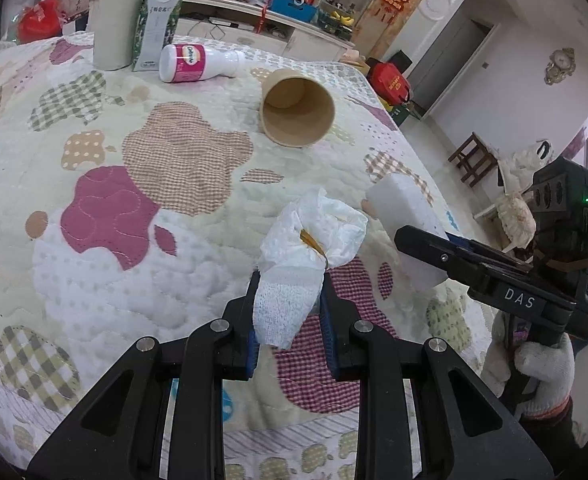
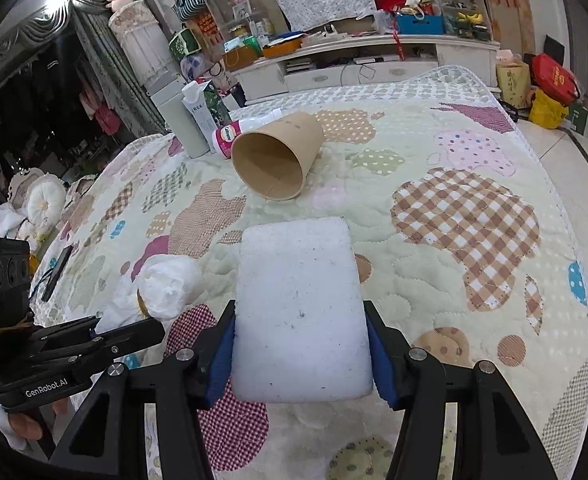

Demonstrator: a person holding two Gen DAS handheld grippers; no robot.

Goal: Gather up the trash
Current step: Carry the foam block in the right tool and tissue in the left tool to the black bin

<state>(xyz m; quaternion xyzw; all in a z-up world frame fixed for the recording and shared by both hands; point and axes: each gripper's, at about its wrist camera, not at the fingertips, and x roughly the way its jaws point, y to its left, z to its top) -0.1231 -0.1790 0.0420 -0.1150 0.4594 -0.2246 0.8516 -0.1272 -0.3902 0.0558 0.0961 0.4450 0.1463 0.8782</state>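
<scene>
Starting at the far left of the quilted bed cover (image 1: 93, 208), we see a tall pale flask (image 1: 115, 20) standing upright with a milk carton (image 1: 155, 26) just beside it, and a white bottle with a pink label (image 1: 197, 62) lying on its side next to them. Further right a brown paper cup (image 1: 298, 114) lies tipped over, its open mouth turned toward us.

Nearer to us, our left gripper (image 1: 289, 304) has its blue-padded fingers (image 1: 253, 344) drawn in narrow, pressing on both sides of a crumpled white tissue (image 1: 314, 236). The wad bulges out above the fingertips, and a yellowish stain shows in its folds. In the right wrist view the same tissue (image 2: 165, 284) sticks out past the tip of that gripper (image 2: 149, 330), over the cover.

To the right, our right gripper (image 2: 300, 356) holds a white foam block (image 2: 300, 312). Its blue pads (image 2: 221, 354) press against the two long sides, moderately spread to take the block's width, and the block reaches forward toward the cup (image 2: 277, 160). From the left wrist view the block (image 1: 406, 216) sits just right of the tissue, the black finger (image 1: 434, 246) lying across it, and a hand in a white knit glove (image 1: 542, 364) grips the handle below.
</scene>
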